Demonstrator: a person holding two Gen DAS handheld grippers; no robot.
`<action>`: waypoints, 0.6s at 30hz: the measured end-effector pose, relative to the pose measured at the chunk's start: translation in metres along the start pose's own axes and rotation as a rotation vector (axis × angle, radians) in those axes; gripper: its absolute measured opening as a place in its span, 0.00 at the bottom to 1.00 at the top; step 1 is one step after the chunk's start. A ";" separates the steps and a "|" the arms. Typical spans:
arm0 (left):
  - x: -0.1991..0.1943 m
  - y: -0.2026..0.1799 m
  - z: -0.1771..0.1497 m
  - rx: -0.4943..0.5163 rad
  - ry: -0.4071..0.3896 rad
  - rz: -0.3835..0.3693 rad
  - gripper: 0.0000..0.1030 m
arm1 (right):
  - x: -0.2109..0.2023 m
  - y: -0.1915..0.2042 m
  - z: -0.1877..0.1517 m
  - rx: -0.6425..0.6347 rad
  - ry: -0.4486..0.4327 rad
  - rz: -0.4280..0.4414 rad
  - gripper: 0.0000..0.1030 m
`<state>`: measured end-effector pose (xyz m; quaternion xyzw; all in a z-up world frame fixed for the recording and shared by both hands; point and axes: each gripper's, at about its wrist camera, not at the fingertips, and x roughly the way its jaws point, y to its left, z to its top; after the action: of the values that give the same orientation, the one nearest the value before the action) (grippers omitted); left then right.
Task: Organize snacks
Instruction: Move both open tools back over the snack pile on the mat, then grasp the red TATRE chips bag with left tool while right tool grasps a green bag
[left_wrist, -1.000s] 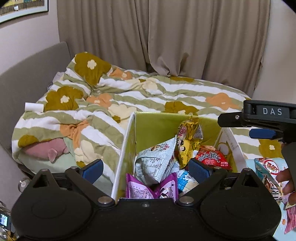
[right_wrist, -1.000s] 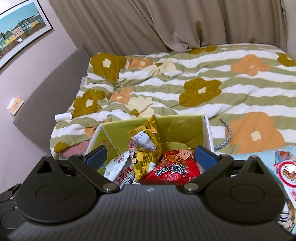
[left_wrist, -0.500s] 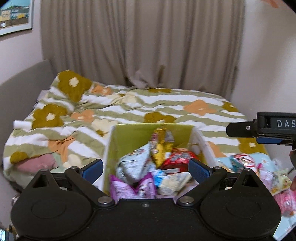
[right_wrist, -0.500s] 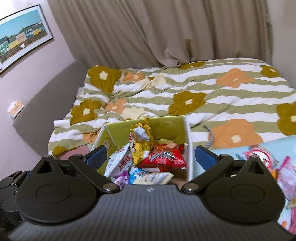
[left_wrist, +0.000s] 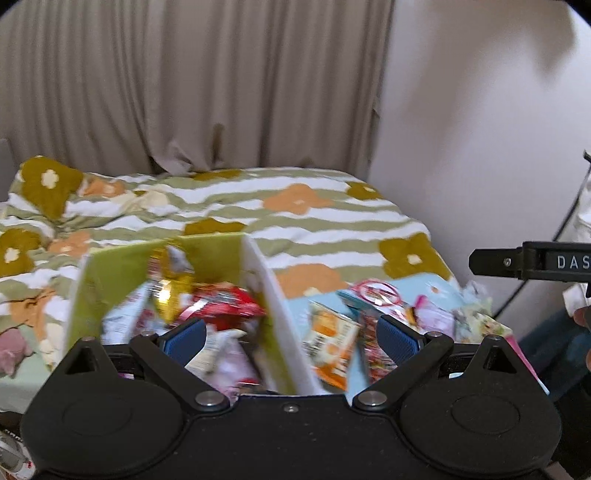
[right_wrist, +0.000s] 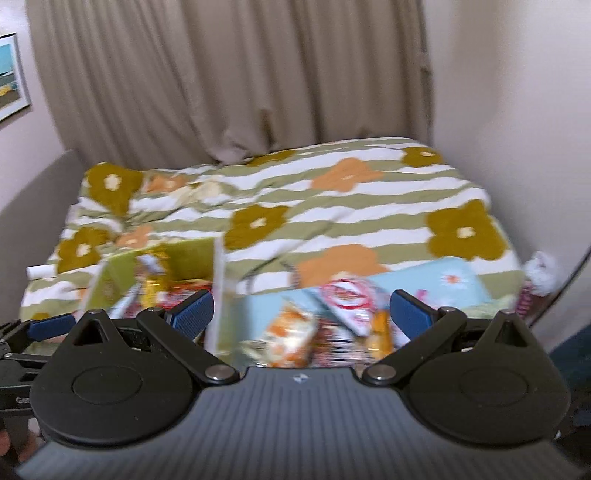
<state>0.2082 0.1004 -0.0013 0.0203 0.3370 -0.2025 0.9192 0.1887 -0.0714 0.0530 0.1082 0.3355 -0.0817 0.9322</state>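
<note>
A green box (left_wrist: 122, 258) with white rims sits on the bed, holding several snack packets, among them a red one (left_wrist: 225, 302) and a yellow one (left_wrist: 170, 291). To its right, loose snack packets (left_wrist: 328, 336) lie on a light blue sheet (left_wrist: 439, 280). My left gripper (left_wrist: 291, 338) is open and empty, hovering over the box's right wall. My right gripper (right_wrist: 301, 310) is open and empty above the loose packets (right_wrist: 291, 336); the green box (right_wrist: 110, 284) is at its left. Both views are blurred.
The bed carries a striped floral quilt (right_wrist: 332, 206). Beige curtains (left_wrist: 184, 85) hang behind, a white wall (left_wrist: 480, 129) stands on the right. A grey headboard (right_wrist: 33, 206) is at left. A pink plush (left_wrist: 13, 349) lies at the bed's left edge.
Both grippers have swung to the right and pulled back. The box has slid left in both views and the loose packets on the blue sheet have come into view. Both jaws stay open.
</note>
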 end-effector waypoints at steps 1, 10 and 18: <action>0.005 -0.010 -0.001 0.004 0.008 -0.010 0.97 | 0.000 -0.010 -0.001 0.008 0.002 -0.007 1.00; 0.064 -0.080 -0.007 -0.018 0.099 -0.027 0.97 | 0.024 -0.108 -0.008 0.031 0.067 -0.041 1.00; 0.139 -0.123 -0.020 -0.021 0.166 0.011 0.97 | 0.071 -0.181 -0.019 0.039 0.169 -0.024 1.00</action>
<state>0.2447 -0.0584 -0.0916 0.0290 0.4139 -0.1915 0.8895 0.1903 -0.2460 -0.0338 0.1288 0.4126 -0.0899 0.8973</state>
